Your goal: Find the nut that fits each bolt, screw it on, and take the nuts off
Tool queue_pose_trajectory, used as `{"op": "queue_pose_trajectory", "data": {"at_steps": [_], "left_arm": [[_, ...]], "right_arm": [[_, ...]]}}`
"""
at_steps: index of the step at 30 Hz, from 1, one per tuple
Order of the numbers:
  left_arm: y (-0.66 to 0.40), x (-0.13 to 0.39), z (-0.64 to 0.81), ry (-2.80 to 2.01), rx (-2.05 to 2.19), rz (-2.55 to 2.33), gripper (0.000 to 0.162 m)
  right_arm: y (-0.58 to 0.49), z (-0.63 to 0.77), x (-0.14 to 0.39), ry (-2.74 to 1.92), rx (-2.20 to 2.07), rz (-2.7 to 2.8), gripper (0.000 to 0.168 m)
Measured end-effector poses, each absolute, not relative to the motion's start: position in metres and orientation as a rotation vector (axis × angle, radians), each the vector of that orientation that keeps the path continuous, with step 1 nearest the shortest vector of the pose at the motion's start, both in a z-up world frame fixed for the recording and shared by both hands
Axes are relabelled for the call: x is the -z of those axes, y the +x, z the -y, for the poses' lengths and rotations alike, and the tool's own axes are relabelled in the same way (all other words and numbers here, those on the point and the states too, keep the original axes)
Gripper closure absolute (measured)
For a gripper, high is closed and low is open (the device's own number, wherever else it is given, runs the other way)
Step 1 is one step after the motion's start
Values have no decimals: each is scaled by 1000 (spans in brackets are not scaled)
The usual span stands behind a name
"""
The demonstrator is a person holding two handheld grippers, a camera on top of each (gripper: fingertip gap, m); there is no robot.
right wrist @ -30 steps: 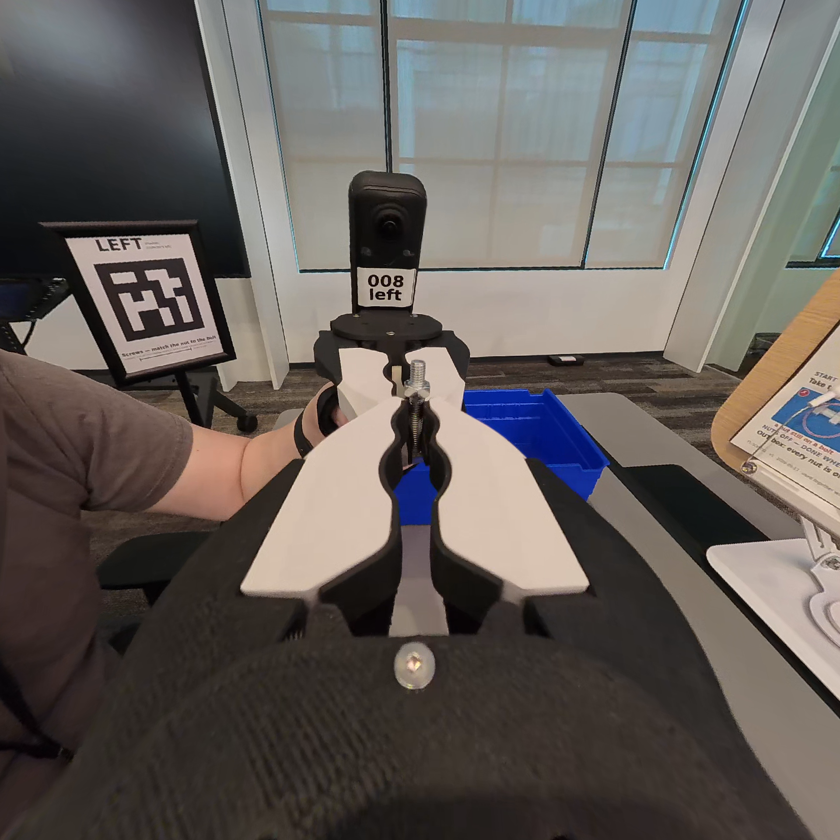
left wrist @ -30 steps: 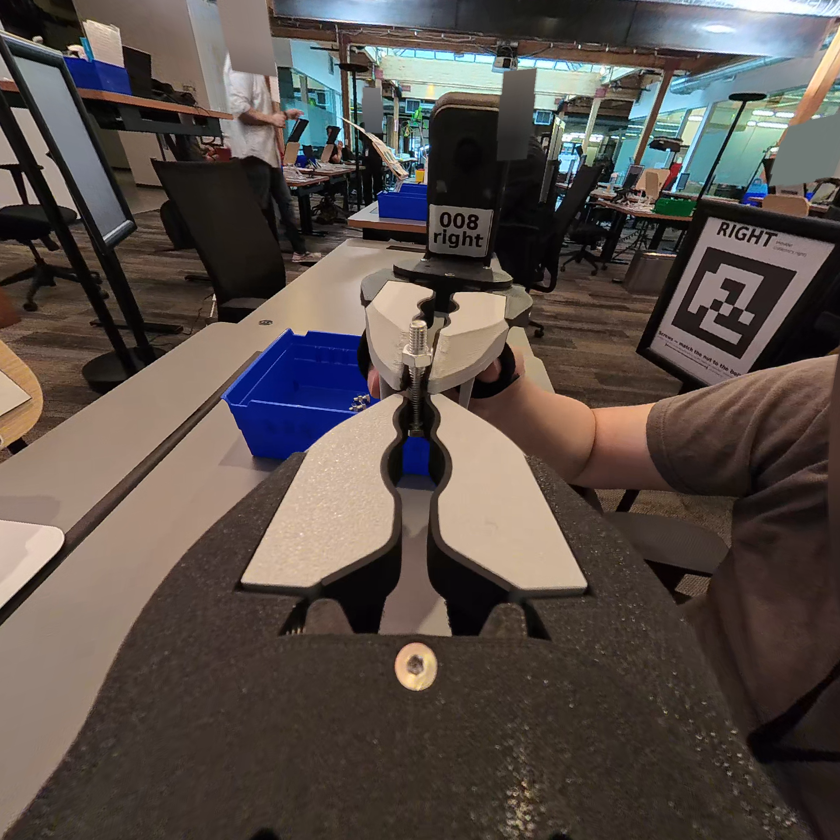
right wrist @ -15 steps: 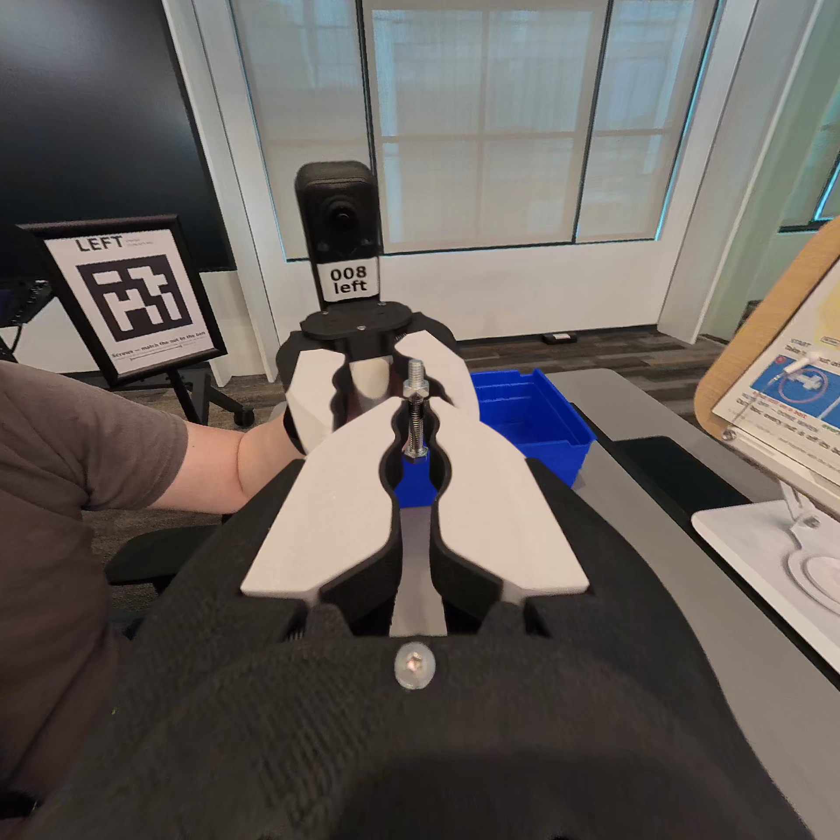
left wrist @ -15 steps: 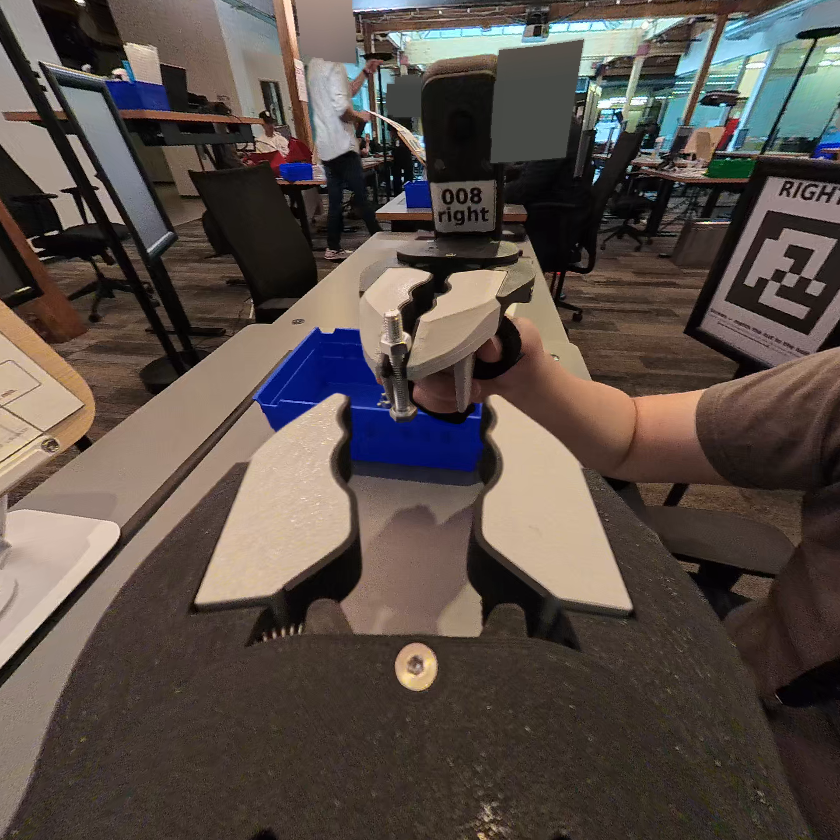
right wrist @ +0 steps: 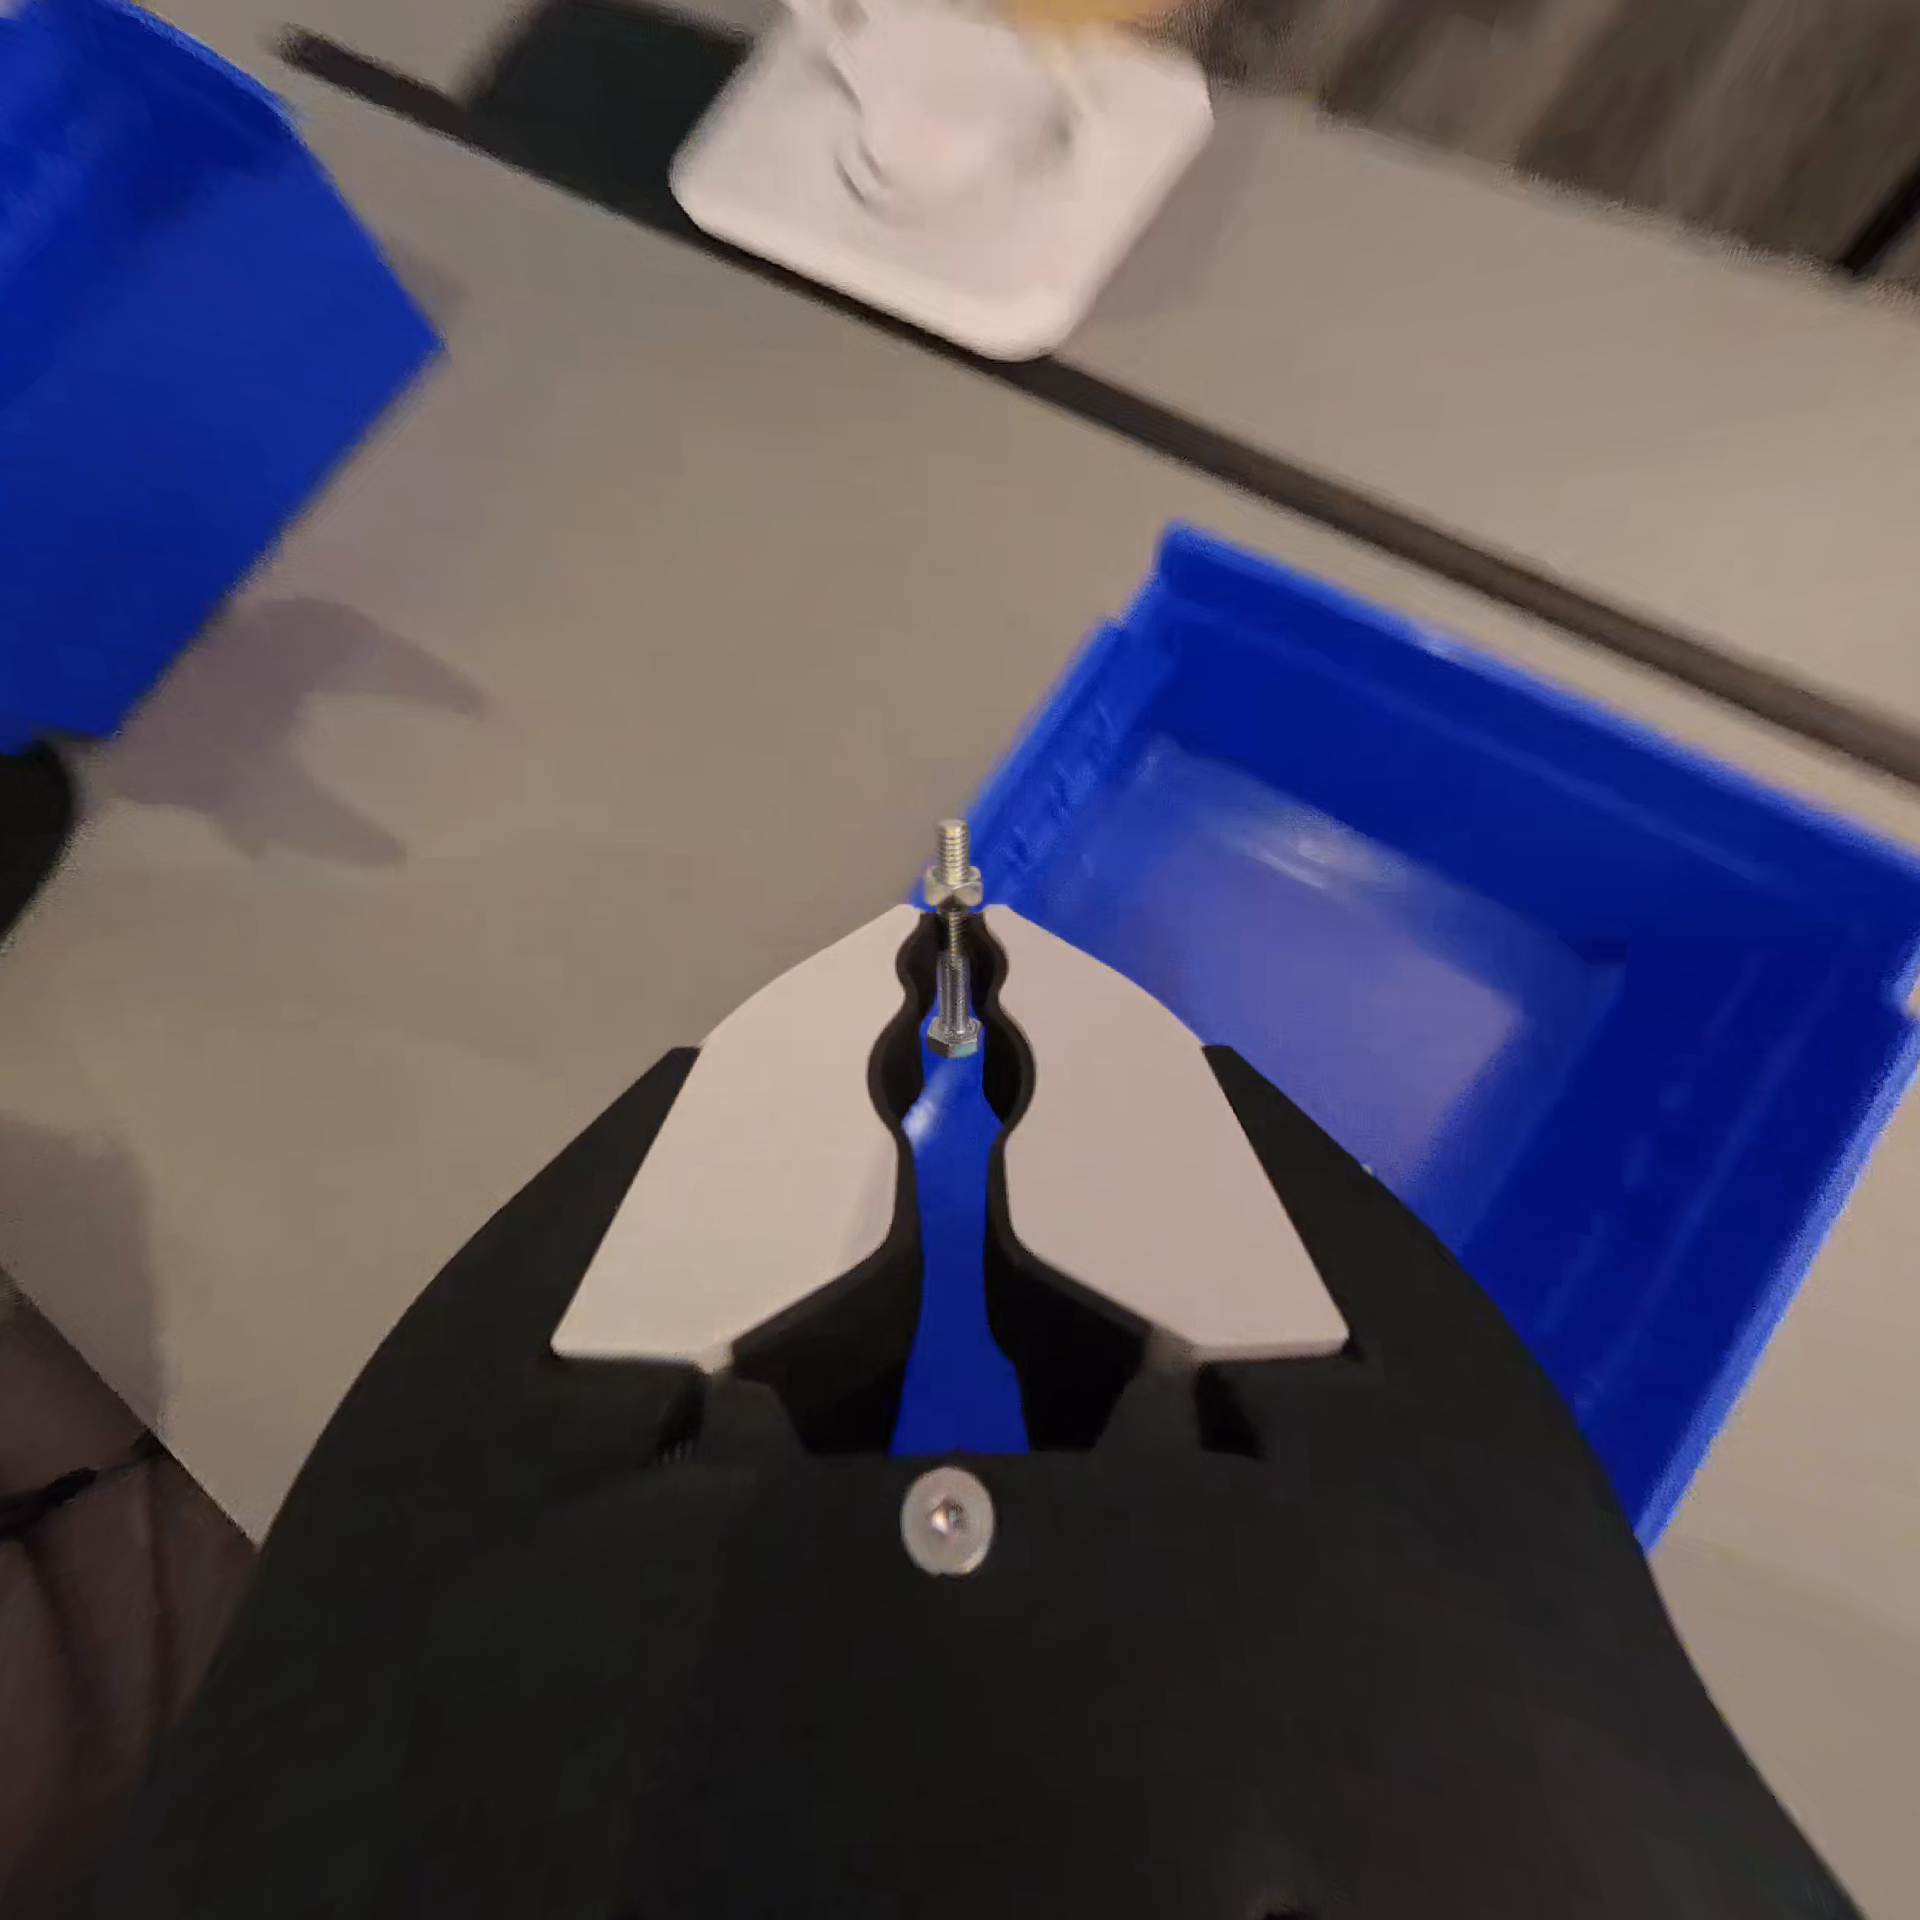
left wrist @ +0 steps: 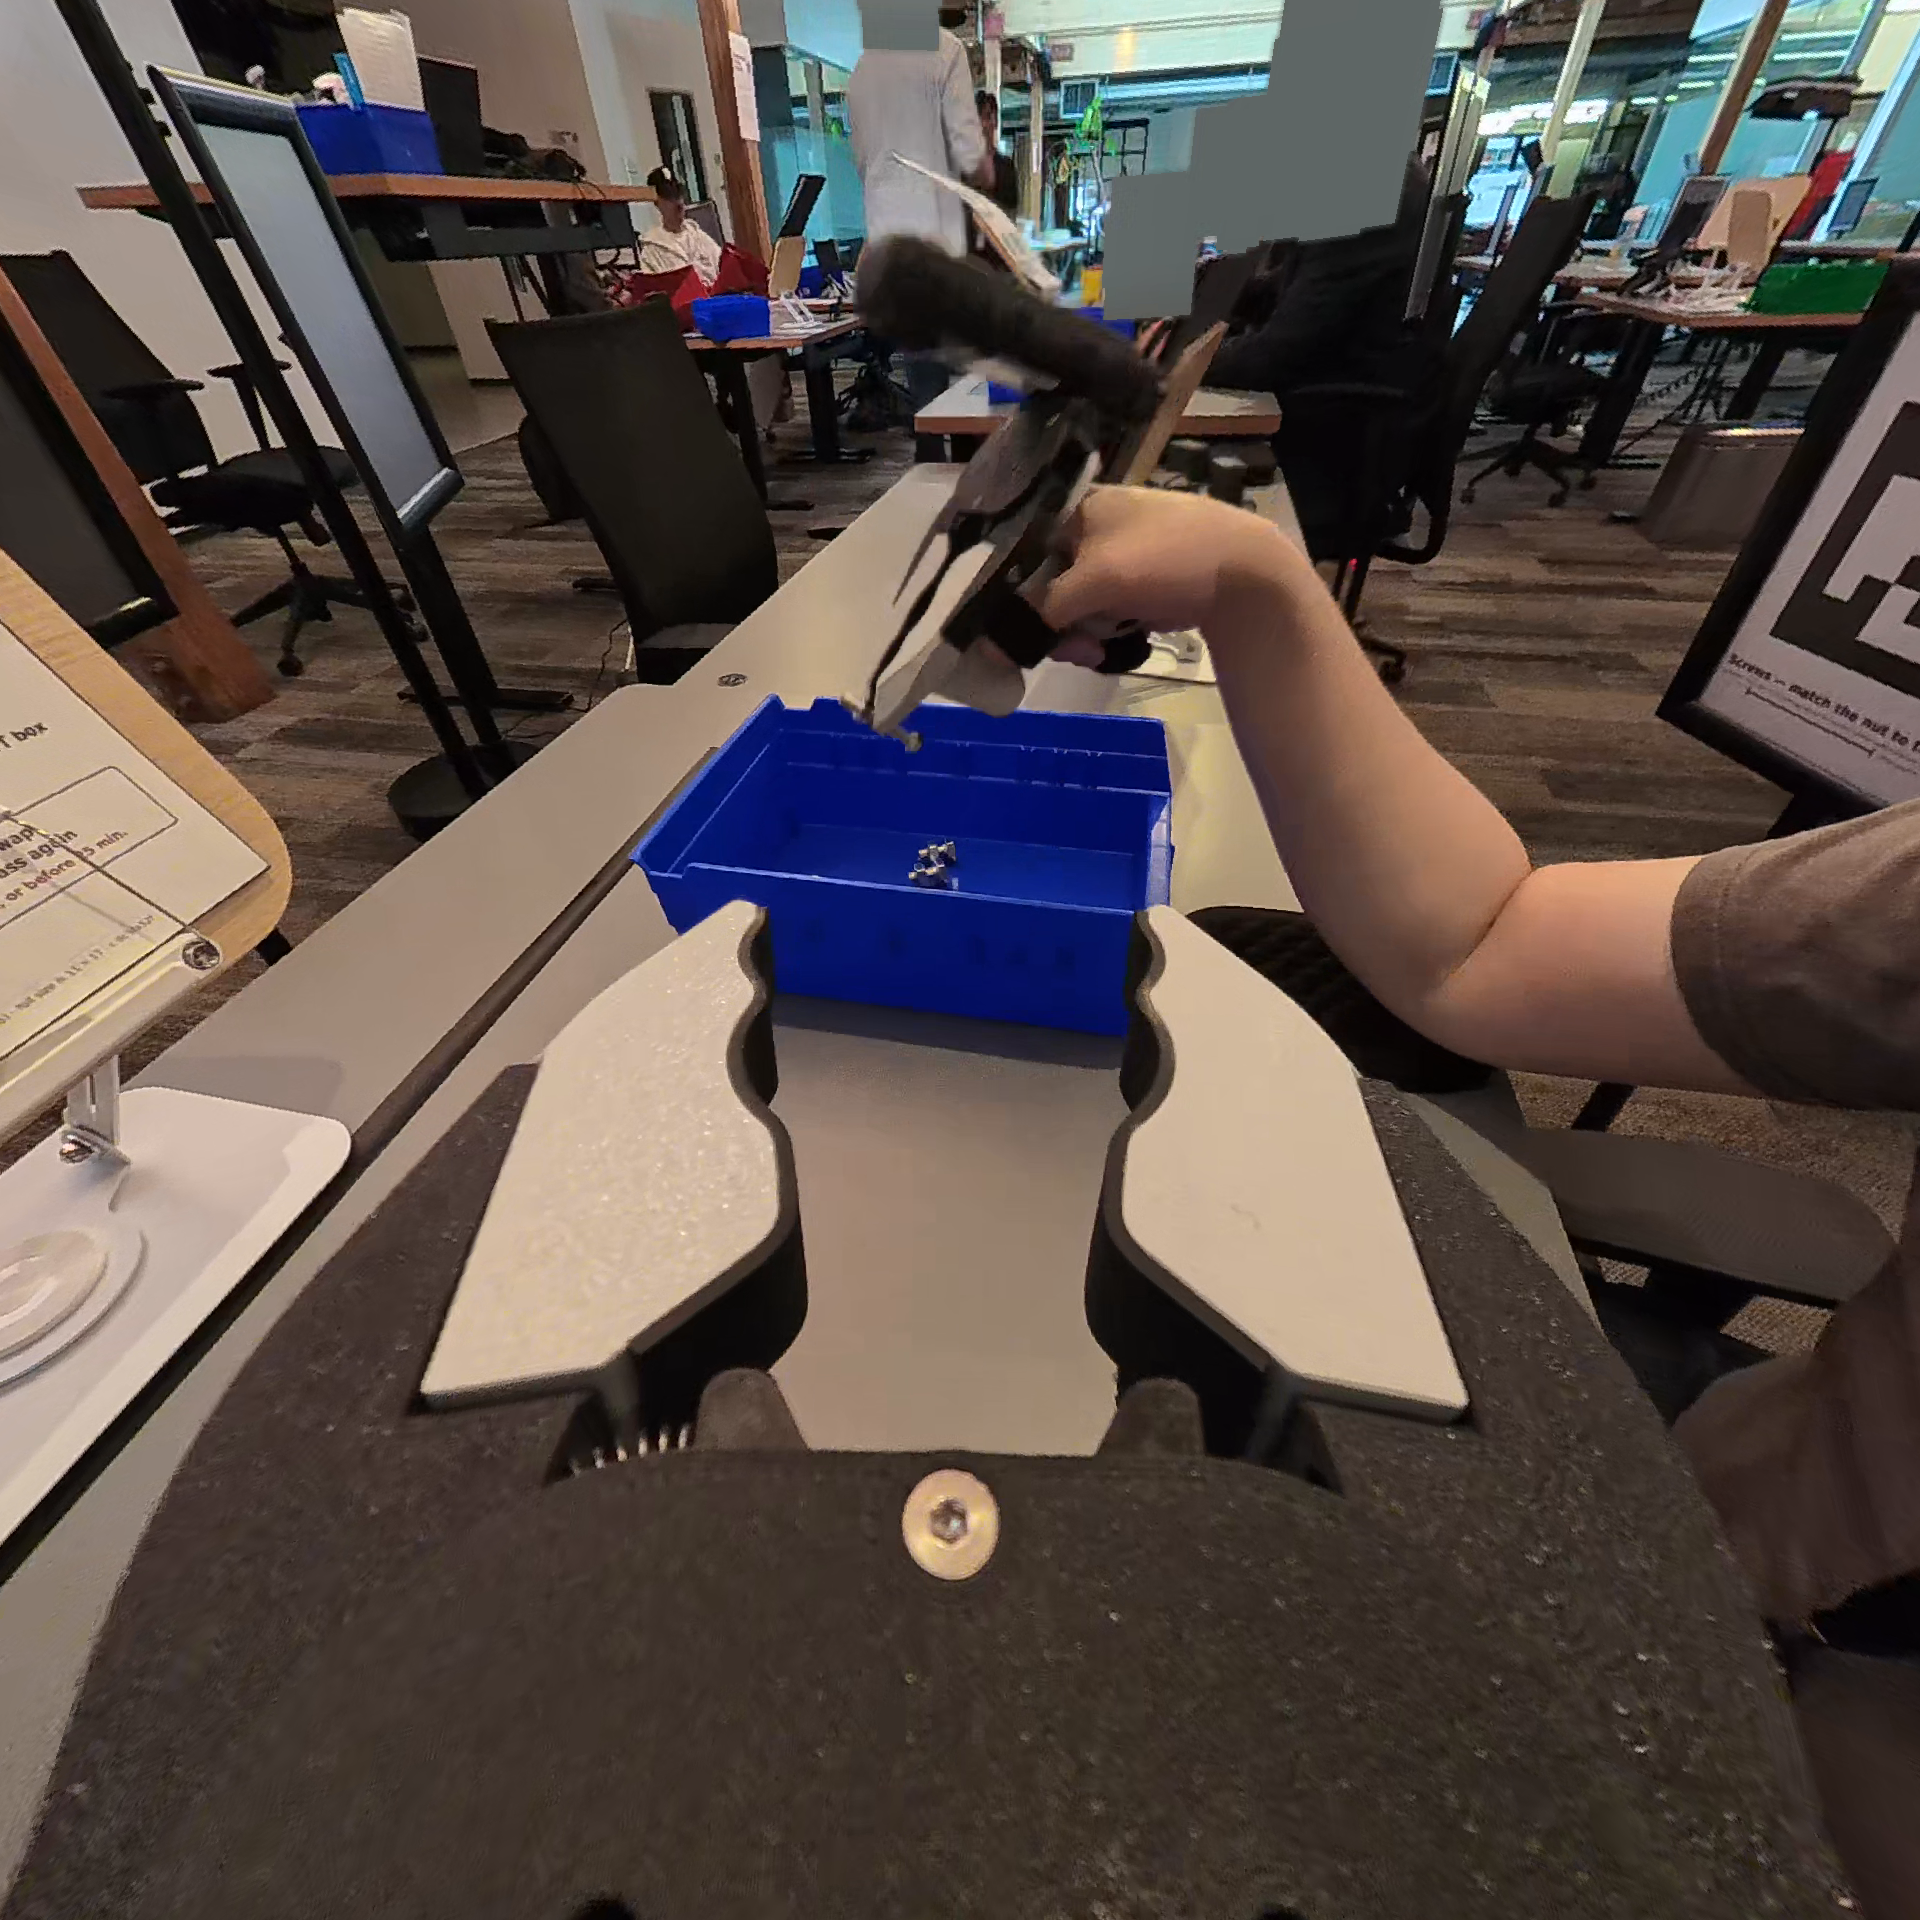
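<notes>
Right gripper (right wrist: 952, 914) clamped on bolt (right wrist: 953, 971), tips pinching shank; bolt's long axis runs straight out along fingers, head back in gap, nut (right wrist: 953, 886) just past tips. Blue bin (right wrist: 1558, 810) lies ahead-right and below jaws, near; likely drop-off. Left gripper (left wrist: 948, 940) wide apart, holding nothing, bin (left wrist: 914, 945) just ahead; loose hardware (left wrist: 933, 864) inside.

Right wrist view is smeared with motion blur: the bin (right wrist: 1455, 935), a second blue shape (right wrist: 156, 364) cut off at the left edge and the white stand base (right wrist: 935, 177) up top are all soft. In the left wrist view, the little metal bits (left wrist: 933, 864) in the bin are too small to tell nuts from bolts.
</notes>
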State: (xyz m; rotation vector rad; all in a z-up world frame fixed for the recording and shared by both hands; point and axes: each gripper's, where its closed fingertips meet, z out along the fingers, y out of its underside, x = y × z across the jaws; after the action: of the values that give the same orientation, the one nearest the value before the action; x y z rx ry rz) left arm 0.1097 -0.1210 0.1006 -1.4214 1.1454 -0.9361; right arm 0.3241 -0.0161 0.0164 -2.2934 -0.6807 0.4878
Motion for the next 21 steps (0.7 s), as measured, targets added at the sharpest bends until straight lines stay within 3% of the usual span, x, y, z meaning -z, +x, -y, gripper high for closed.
{"op": "queue_pose_trajectory", "data": {"at_steps": [9,21], "left_arm": [[109,-97,118,-1442,937,-1146,98],[111,-94,118,-1447,941,-1154,99]], "right_arm": [[388,-2,125,-2884,-337,470,161],[401,-5,158,-3008,-125,466,162]]}}
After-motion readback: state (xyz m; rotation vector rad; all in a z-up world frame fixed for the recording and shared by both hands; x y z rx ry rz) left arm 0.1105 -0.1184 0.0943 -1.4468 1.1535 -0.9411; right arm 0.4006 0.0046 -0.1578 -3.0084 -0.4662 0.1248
